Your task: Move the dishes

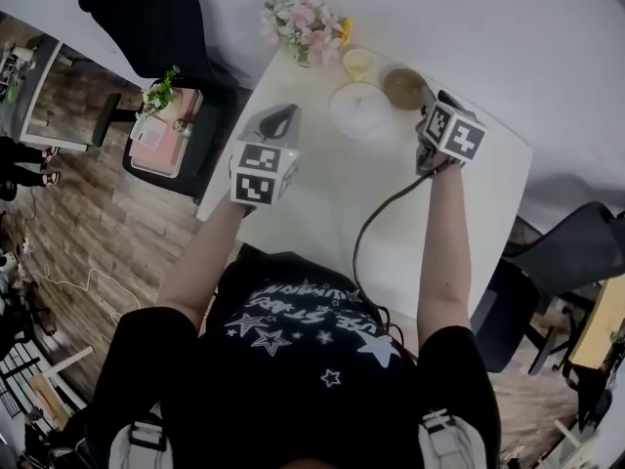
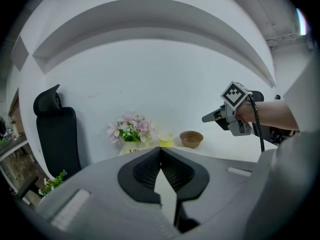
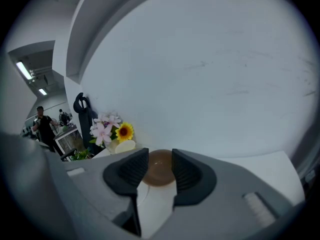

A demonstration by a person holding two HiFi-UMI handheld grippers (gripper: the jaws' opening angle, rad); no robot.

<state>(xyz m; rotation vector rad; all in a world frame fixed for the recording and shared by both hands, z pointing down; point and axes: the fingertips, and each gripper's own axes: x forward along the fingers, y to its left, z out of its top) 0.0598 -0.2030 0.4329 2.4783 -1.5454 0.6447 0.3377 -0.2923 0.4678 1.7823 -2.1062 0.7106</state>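
Observation:
Three dishes stand at the far end of the white table (image 1: 322, 213): a yellow cup (image 1: 358, 63), a brown bowl (image 1: 403, 87) and a white plate (image 1: 359, 111). My right gripper (image 1: 428, 115) hovers just right of the bowl. In the right gripper view it (image 3: 160, 156) is open, and the brown bowl (image 3: 160, 168) shows between its jaws just beyond the tips, with the plate's edge (image 3: 144, 191) below. My left gripper (image 1: 283, 117) hangs over the table's left part, left of the plate. In its own view it (image 2: 161, 151) is shut with nothing in it, far from the bowl (image 2: 191, 139) and cup (image 2: 166, 139).
A bunch of pink flowers (image 1: 305, 25) stands at the table's far left corner beside the cup. A black office chair (image 1: 146, 18) and a stool with a small plant (image 1: 161, 115) are left of the table. Another dark chair (image 1: 576, 247) is at the right. A black cable (image 1: 376, 213) hangs from my right gripper.

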